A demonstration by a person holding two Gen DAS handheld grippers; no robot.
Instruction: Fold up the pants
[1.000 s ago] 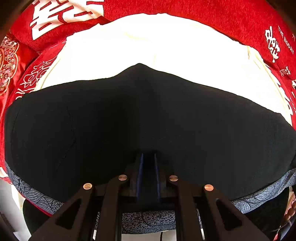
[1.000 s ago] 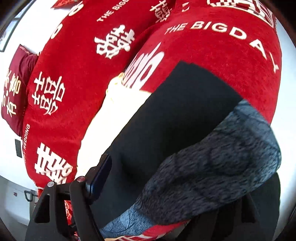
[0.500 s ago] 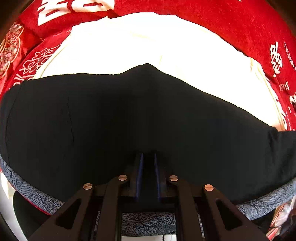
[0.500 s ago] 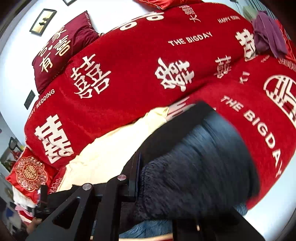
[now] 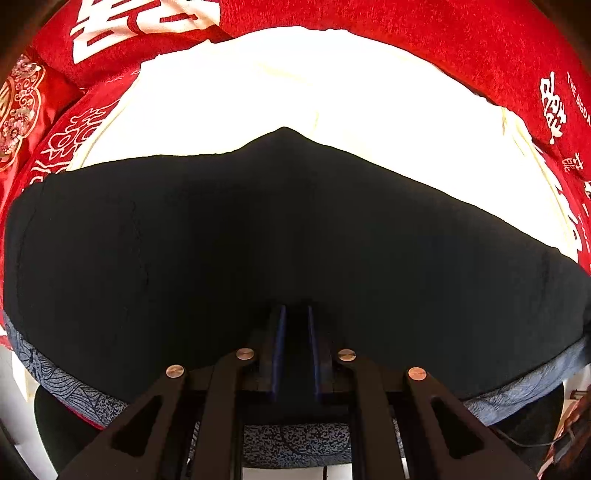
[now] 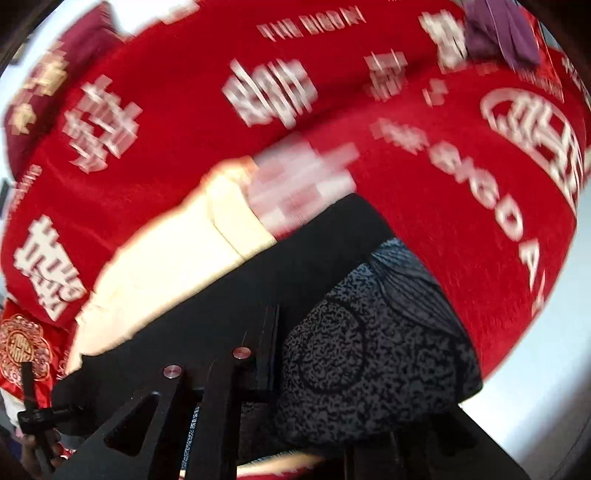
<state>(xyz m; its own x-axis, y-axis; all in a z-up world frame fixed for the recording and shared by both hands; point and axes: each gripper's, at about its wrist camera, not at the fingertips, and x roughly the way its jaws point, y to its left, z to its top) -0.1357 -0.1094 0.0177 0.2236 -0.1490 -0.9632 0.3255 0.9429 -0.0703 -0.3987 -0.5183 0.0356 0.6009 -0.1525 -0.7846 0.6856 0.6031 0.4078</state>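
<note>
1. Pants of black soft fabric (image 5: 295,236), with a blue-grey patterned band along the near edge, are pinched at that edge by the left tongs (image 5: 295,350); the two blue-edged fingers stand close together with dark cloth filling the narrow gap between them.
2. The right tongs (image 6: 291,354) are largely buried: only one finger is seen, with a bunched, blue-grey speckled fold of the pants draped over the place where the other should be. It is judged that cloth is gripped there, but whether these tongs are together or apart cannot be told.
3. The garment is held at two points, probably so that the near edge can be lifted and carried over the rest in an even fold.
4. The pants are spread on a cream-coloured cloth (image 5: 332,85), which is laid on a bed covered by a red plush blanket printed with white characters (image 6: 461,192). A purple garment (image 6: 506,33) lies well apart at the far edge.
5. Compared with half a second earlier, the left view is little changed, the black edge being slightly lower against the cream cloth. The right view has swung and is now blurred, and the speckled fold is seen lower and more to the right.
</note>
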